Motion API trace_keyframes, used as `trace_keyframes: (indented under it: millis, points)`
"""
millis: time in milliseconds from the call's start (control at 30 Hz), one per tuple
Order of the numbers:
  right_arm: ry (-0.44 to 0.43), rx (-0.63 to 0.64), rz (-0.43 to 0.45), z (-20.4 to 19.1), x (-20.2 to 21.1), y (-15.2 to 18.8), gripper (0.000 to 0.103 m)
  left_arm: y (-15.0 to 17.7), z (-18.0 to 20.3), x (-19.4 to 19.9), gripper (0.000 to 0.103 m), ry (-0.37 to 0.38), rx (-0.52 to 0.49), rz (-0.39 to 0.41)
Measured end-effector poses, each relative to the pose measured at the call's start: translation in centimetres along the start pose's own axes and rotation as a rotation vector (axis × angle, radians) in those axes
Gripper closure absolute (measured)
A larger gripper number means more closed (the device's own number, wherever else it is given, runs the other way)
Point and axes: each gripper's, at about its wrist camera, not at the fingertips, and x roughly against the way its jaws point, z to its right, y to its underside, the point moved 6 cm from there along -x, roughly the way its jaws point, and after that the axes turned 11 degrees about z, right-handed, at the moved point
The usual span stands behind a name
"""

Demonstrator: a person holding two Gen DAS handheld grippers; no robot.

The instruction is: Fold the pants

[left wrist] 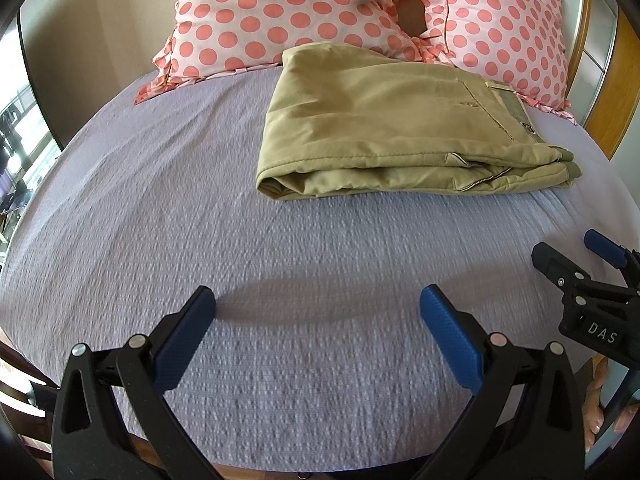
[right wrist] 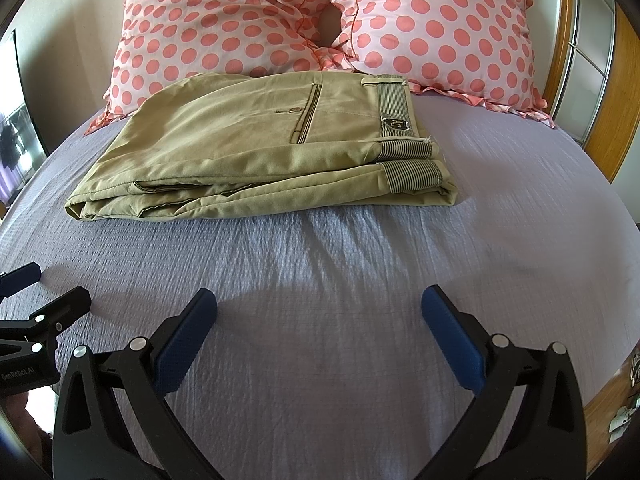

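Observation:
Khaki pants [left wrist: 380, 128] lie folded into a flat stack on the lilac bedspread [left wrist: 200, 208], near the pillows. In the right wrist view the pants [right wrist: 240, 140] show a back pocket and a striped waistband at their right end. My left gripper [left wrist: 318, 304] is open and empty, hovering over the bedspread well short of the pants. My right gripper [right wrist: 320, 304] is open and empty too, at about the same distance. Each gripper shows at the edge of the other's view: the right one [left wrist: 584, 256] and the left one [right wrist: 48, 288].
Two white pillows with pink dots [right wrist: 224, 28] [right wrist: 440, 28] lean at the head of the bed, behind the pants. A wooden bed frame [right wrist: 624, 92] runs along the right. A window area [left wrist: 16, 132] is at the far left.

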Motion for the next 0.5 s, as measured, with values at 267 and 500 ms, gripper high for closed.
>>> trace_keyframes:
  millis: [267, 500]
  points:
    - [0.000, 0.000, 0.000, -0.01, 0.01, -0.01, 0.001, -0.01, -0.03, -0.04, 0.002, 0.001, -0.001, -0.002]
    - [0.000, 0.000, 0.000, -0.03, 0.02, -0.02, 0.001, 0.06, -0.01, -0.06, 0.002, 0.000, -0.001, -0.007]
